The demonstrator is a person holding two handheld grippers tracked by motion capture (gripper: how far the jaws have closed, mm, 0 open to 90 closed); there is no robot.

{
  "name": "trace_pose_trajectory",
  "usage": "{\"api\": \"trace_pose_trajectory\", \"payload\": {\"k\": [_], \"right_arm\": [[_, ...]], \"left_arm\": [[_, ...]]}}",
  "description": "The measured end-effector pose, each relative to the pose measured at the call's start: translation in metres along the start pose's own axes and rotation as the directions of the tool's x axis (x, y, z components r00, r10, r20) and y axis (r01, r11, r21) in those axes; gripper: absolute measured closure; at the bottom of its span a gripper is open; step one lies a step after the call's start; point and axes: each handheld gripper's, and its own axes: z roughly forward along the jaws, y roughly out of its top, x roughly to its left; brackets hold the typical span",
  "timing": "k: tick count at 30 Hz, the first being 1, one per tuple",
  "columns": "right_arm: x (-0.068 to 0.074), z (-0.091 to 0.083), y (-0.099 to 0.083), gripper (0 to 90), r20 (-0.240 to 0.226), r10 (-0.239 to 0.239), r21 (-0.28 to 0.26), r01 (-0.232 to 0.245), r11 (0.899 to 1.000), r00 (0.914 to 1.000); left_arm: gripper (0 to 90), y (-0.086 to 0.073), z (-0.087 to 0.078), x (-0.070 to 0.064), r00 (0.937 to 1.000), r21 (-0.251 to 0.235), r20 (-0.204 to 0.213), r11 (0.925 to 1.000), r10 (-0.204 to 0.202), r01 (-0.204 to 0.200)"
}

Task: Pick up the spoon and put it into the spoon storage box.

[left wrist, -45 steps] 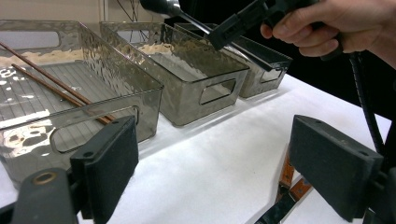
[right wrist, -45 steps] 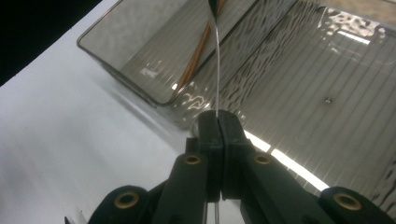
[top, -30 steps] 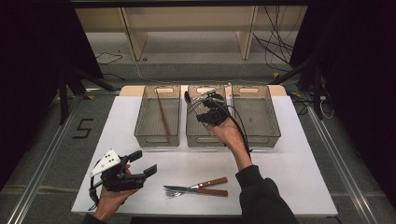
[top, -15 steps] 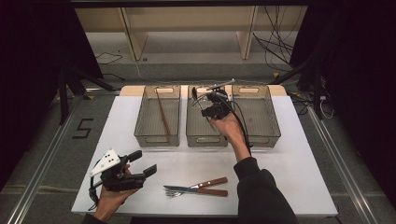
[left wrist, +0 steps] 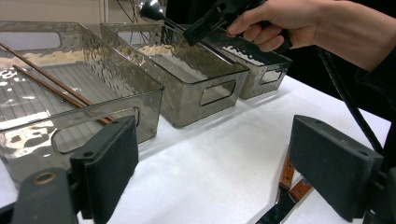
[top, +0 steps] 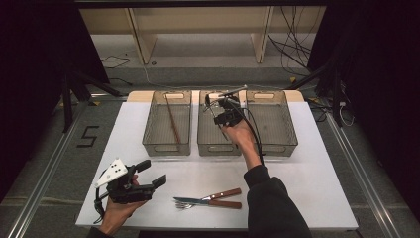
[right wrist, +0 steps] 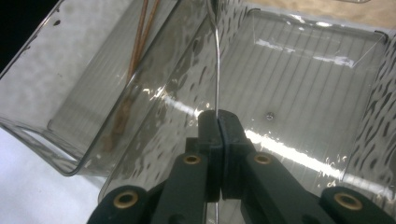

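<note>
One slim polished metal spoon [top: 225,93] hung above the middle smoked-plastic bin [top: 210,143] at upper centre, pinched by the right gripper [right wrist: 218,122]. Judged light, stiff, slippery: grip mid-handle. The left gripper [top: 148,174], lower left, stood open-jawed, empty.

The place is looking like a lab or recording studio set up for capturing handling work, not a home or kitchen. A plain white tabletop [top: 307,173] is standing on a grey floor [top: 49,163], with black curtains [top: 29,59] hanging at both side edges and closing the space off. Metal rails [top: 34,193] are running along the floor beside the tabletop, and a black "5" marking [top: 88,136] is showing on the floor off its left edge. Beyond the far edge, loose cables [top: 292,54] are trailing over the floor under a bare wooden frame [top: 141,39]. Three identical clear bins [top: 166,146] are sitting in a row along the far edge.
</note>
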Motion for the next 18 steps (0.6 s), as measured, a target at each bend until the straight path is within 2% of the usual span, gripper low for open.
{"api": "trace_pose_trajectory", "payload": {"k": [16, 18], "right_arm": [[0.001, 0.015, -0.001, 88.3, 0.016, 0.017, 0.026, -0.017, 1.000, 0.9997], [0.001, 0.016, -0.001, 78.9, 0.001, 0.017, 0.030, -0.017, 0.999, 0.9999]], "left_arm": [[15.4, 0.000, 0.000, 0.000, 1.0000, -0.001, 0.000, 1.0000, 0.000, 0.000], [15.4, 0.000, 0.000, 0.000, 1.0000, -0.001, 0.001, 1.0000, 0.000, 0.000]]}}
